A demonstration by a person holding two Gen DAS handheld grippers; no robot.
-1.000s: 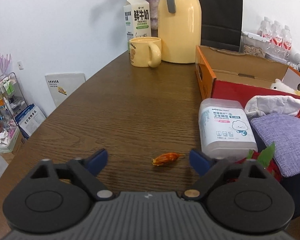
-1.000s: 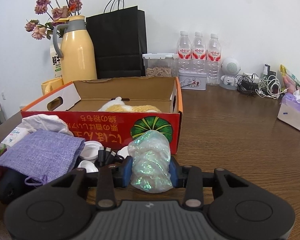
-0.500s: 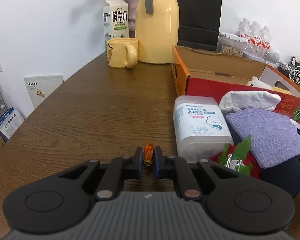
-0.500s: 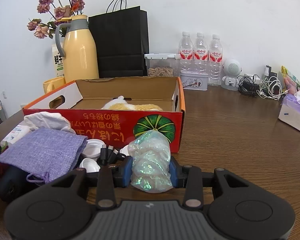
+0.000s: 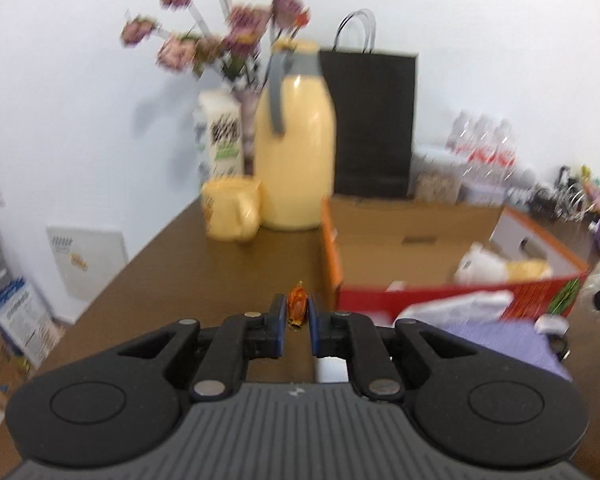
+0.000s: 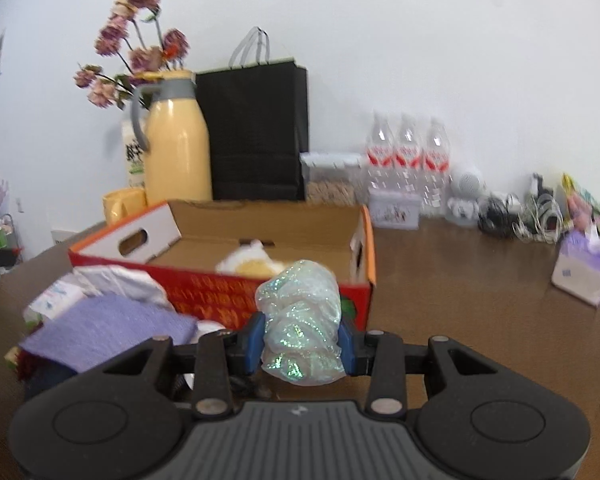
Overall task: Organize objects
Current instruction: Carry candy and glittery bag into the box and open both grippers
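My left gripper (image 5: 297, 309) is shut on a small orange wrapped candy (image 5: 297, 304) and holds it above the brown table, just left of the open red cardboard box (image 5: 432, 292). My right gripper (image 6: 301, 334) is shut on a glittery white-green pouch (image 6: 302, 328) and holds it raised in front of the same box (image 6: 228, 286). A white and yellow plush (image 6: 252, 262) lies inside the box. A purple cloth bag (image 6: 104, 330) and a white cotton-pad box (image 6: 56, 296) lie in front of it.
A yellow jug (image 5: 296, 152), yellow mug (image 5: 230, 210), milk carton (image 5: 220, 136), flower vase and black paper bag (image 5: 374, 120) stand behind the box. Water bottles (image 6: 406, 164), a tin, cables (image 6: 516, 210) and a tissue pack (image 6: 584, 266) line the back right.
My left gripper closed on the orange candy, lifted it off the table and swung toward the box. My right gripper rose with the glittery pouch still in it.
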